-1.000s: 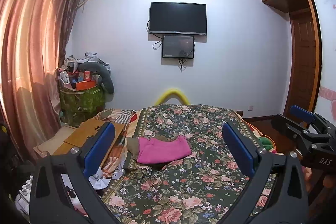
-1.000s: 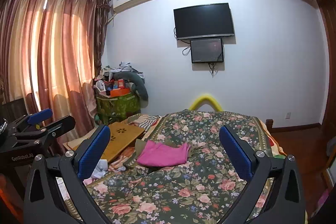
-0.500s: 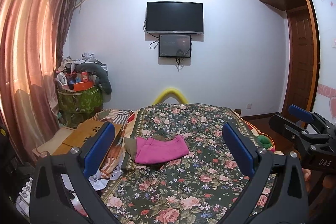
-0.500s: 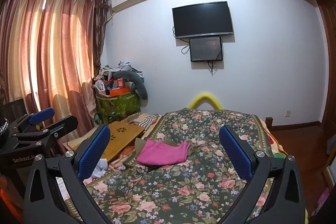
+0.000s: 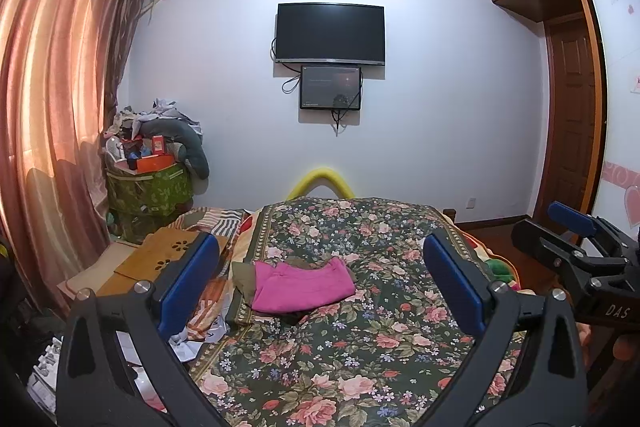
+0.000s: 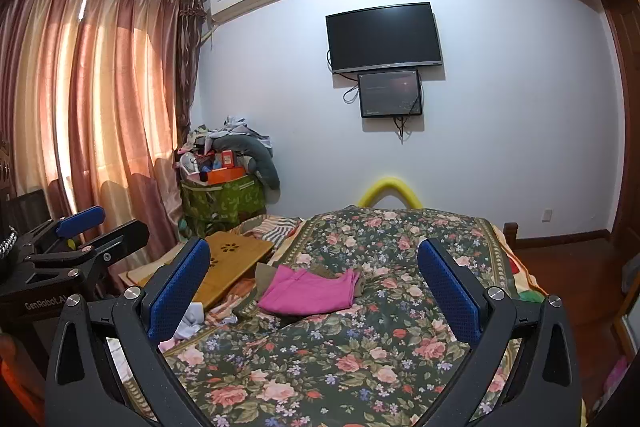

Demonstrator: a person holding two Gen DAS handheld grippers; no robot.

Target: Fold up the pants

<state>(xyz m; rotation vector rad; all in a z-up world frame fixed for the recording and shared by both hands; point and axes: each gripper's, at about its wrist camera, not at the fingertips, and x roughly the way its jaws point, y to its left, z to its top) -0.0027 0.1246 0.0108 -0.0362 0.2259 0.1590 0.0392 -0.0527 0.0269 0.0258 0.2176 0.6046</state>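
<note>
Folded pink pants (image 5: 304,286) (image 6: 310,291) lie on the left side of the floral bedspread (image 5: 360,339) (image 6: 360,347), on top of an olive-brown garment (image 5: 244,277) (image 6: 266,273). My left gripper (image 5: 320,287) is held above the near end of the bed, open and holding nothing. My right gripper (image 6: 314,291) is also open with nothing between its blue pads (image 6: 448,291), well short of the pants. Each gripper shows at the edge of the other's view: the right gripper (image 5: 576,247), the left gripper (image 6: 80,243).
A wooden lap table (image 6: 232,259) and loose clothes lie beside the bed at left. A green bin (image 5: 150,193) piled with items stands in the corner by the curtains (image 5: 48,127). A TV (image 5: 330,33) hangs on the far wall. A door (image 5: 572,115) is at right.
Both grippers have tilted slightly upward, so the bed and pants sit a little lower in view. The pants have not moved and both grippers stay open.
</note>
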